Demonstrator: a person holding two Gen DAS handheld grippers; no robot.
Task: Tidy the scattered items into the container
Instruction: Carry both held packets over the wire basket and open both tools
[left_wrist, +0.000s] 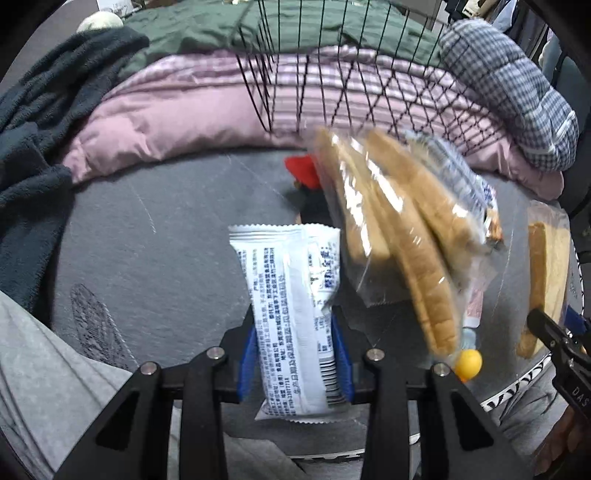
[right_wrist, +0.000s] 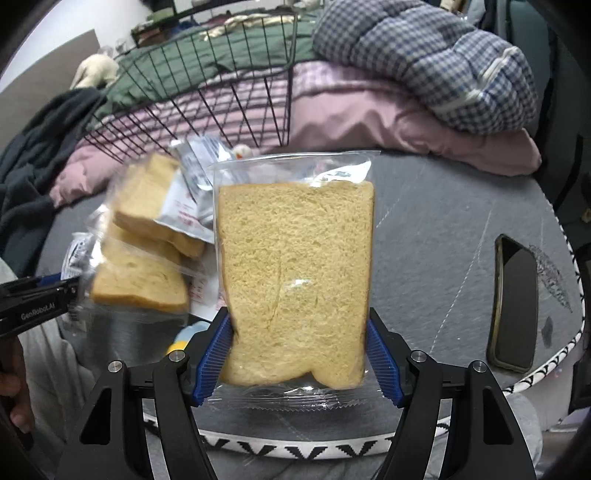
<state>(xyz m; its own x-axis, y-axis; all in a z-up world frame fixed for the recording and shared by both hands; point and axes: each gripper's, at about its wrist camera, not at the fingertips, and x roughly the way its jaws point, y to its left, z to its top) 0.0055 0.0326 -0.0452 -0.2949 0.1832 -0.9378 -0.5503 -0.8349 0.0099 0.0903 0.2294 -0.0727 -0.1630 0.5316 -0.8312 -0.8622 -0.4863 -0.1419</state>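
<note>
My left gripper (left_wrist: 295, 354) is shut on a white snack packet (left_wrist: 291, 314) with printed text, held above the grey mat. A clear bag of bread slices (left_wrist: 399, 243) lies just right of it, blurred. My right gripper (right_wrist: 299, 354) is shut on a clear bag holding one bread slice (right_wrist: 295, 280), held upright. That bag also shows at the right edge of the left wrist view (left_wrist: 546, 280). The black wire basket (right_wrist: 207, 107) stands at the back, on the bedding. The bread bags (right_wrist: 144, 258) and a silver packet (right_wrist: 192, 192) lie left of my right gripper.
A black phone (right_wrist: 513, 302) lies on the grey mat (right_wrist: 443, 229) at the right. A red item (left_wrist: 303, 170) and a yellow ball-like piece (left_wrist: 467, 363) lie by the bread. Pink, green and checked bedding (right_wrist: 424, 59) is piled behind.
</note>
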